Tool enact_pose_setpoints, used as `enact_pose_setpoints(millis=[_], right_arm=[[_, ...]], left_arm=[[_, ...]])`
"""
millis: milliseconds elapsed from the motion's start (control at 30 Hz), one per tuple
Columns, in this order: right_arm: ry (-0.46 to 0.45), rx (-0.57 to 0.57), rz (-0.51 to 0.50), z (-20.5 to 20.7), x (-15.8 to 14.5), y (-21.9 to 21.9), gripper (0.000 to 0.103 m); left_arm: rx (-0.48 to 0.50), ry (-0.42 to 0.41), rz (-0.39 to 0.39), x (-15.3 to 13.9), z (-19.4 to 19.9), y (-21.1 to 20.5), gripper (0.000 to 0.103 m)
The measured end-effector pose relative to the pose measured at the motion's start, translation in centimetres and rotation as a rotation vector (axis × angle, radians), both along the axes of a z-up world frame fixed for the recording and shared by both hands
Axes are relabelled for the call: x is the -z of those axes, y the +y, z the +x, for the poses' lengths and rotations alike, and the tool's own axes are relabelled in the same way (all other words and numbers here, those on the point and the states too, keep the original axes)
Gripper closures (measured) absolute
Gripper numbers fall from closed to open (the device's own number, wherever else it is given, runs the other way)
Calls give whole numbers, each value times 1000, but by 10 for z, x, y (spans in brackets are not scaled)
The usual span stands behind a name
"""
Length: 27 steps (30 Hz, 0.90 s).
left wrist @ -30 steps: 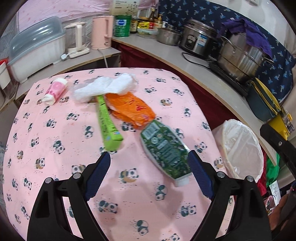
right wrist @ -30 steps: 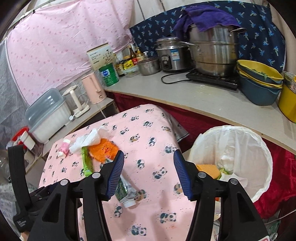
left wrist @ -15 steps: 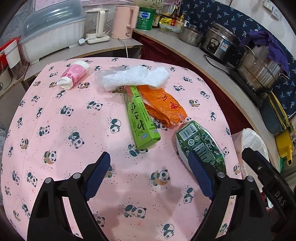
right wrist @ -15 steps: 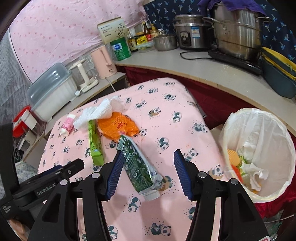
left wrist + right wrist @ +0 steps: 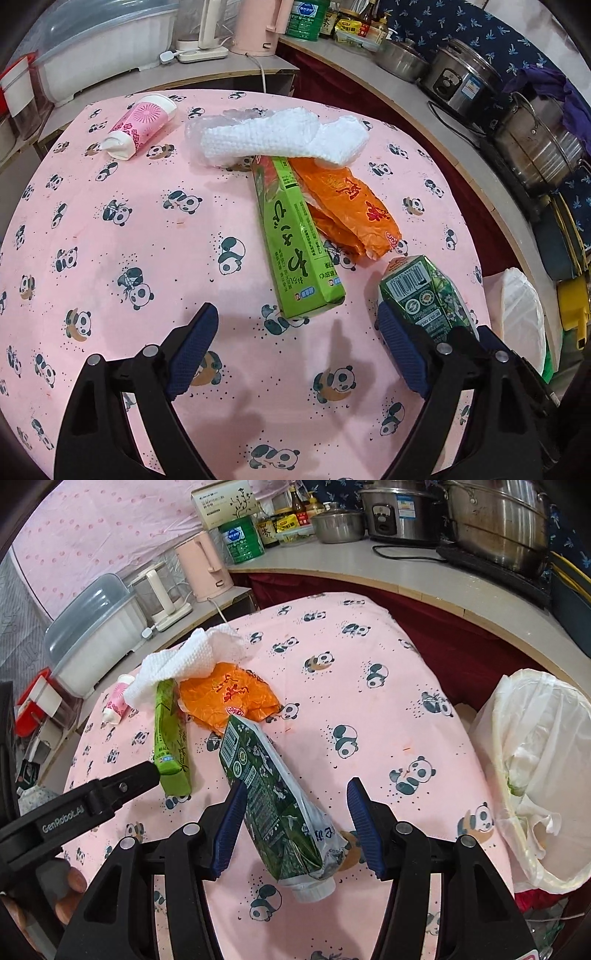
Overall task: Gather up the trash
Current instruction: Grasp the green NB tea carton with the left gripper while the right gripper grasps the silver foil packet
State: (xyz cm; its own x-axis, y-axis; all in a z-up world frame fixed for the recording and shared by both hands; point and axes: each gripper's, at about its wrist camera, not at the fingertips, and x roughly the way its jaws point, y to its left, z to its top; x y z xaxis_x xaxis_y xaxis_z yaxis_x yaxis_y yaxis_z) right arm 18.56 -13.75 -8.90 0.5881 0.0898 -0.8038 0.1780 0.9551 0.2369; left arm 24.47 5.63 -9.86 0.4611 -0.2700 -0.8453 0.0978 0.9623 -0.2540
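Note:
Trash lies on the pink panda tablecloth: a long light-green box, an orange wrapper, a white paper towel, a small pink bottle and a dark green carton with a white cap. My left gripper is open just short of the green box's near end, with nothing between its fingers. My right gripper is open and straddles the carton's lower half. Its left pad is close beside the carton and its right pad stands apart.
A bin lined with a white bag holding some trash stands off the table's right edge. Behind the table runs a counter with pots, a rice cooker, a pink kettle and a lidded plastic box. A hand holds the left gripper.
Both grippers came down toward the table. The right one now has the dark green carton between its fingers. The left one closed in on the green box's near end.

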Motion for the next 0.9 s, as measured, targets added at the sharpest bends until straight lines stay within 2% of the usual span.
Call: enact_pose_setpoints(millis=[300, 367, 533, 567, 633, 733, 800, 867, 900], right_arm=[[37, -28, 24, 13, 20, 5, 48], [35, -31, 35, 14, 21, 5, 48], [32, -38, 48, 15, 23, 4, 47], [32, -37, 48, 15, 23, 5, 49], [29, -36, 60, 15, 24, 5, 52], [21, -40, 72, 13, 21, 6, 64], [17, -47, 73, 11, 19, 8, 80], [14, -55, 69, 8, 15, 10, 87], [10, -56, 65, 6, 12, 11, 88]], left_arm=[[-10, 54, 7, 27, 29, -8, 21], [-5, 59, 7, 31, 32, -9, 24], [4, 68, 16, 37, 35, -12, 40], [10, 62, 22, 37, 35, -12, 43], [18, 65, 23, 36, 34, -12, 59], [22, 81, -2, 35, 31, -9, 64], [18, 82, -3, 34, 27, -8, 68], [18, 79, -4, 31, 21, -7, 71], [19, 75, -1, 29, 18, -6, 77]])
